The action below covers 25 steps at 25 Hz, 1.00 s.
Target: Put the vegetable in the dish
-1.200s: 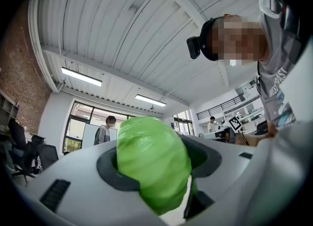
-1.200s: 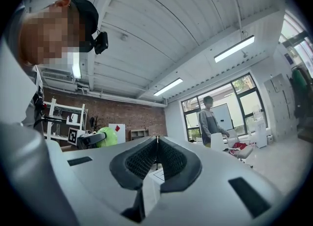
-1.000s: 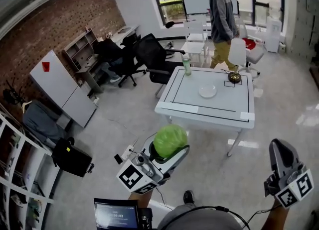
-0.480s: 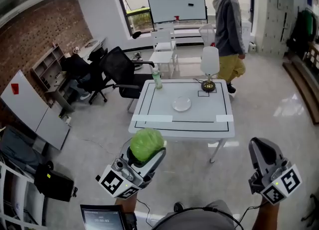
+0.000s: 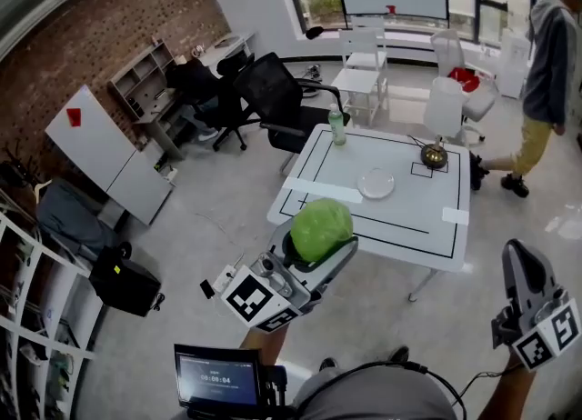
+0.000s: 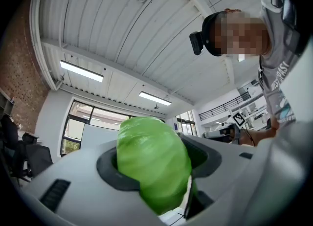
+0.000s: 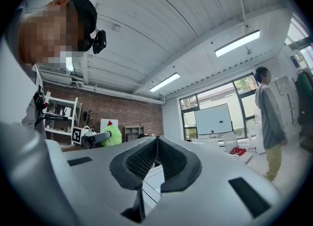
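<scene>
Head view: my left tongs (image 5: 320, 245) grasp the green cabbage (image 5: 320, 225), held short of the tabletop (image 5: 409, 220). White dish (image 5: 376, 184) lies ahead, slightly right, nearer them. Right tongs (image 5: 521, 262) clenched, empty.

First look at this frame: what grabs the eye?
A bright green vegetable clamped in the left gripper, low centre of the head view. Just beyond it stands a white table with an empty plate; the right gripper is shut and empty at lower right.
</scene>
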Available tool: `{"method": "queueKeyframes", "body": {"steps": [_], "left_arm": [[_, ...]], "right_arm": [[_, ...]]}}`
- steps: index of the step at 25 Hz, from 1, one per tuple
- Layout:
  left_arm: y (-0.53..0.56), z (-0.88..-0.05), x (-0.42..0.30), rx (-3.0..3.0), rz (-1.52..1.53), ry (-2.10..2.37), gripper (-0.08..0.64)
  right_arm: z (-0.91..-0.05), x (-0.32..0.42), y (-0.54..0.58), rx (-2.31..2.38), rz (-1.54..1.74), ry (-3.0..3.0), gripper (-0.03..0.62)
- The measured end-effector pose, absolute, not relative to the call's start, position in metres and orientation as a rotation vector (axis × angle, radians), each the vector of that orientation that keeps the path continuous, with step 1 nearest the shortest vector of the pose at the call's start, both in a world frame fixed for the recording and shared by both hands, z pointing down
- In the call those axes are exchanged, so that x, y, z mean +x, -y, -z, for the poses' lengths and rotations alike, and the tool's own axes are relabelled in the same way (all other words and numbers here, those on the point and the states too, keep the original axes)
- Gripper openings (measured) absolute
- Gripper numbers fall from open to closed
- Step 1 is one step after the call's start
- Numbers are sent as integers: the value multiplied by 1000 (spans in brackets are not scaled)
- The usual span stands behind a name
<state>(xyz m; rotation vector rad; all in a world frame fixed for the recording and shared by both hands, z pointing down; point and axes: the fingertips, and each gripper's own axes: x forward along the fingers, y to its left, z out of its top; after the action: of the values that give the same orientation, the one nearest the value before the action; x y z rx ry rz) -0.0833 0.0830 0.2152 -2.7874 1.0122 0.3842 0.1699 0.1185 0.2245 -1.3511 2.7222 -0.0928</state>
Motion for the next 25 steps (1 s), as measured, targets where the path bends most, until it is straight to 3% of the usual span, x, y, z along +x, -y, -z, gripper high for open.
{"method": "queueKeyframes", "body": {"steps": [9,17,25], "left_arm": [[-22,-212,-29,-2634,-303,-1199,253],[11,-219,-6,-2451,-106,-1233,253],[50,-256,-28,-2479,-76,-1167,253]], "right_arm": [[-221,208,-34,-1329,-133,-2742,8],[-229,174,1,-1178,-576,-2661,8],[-258,141,53,-1306,-542,-2636,8]]}}
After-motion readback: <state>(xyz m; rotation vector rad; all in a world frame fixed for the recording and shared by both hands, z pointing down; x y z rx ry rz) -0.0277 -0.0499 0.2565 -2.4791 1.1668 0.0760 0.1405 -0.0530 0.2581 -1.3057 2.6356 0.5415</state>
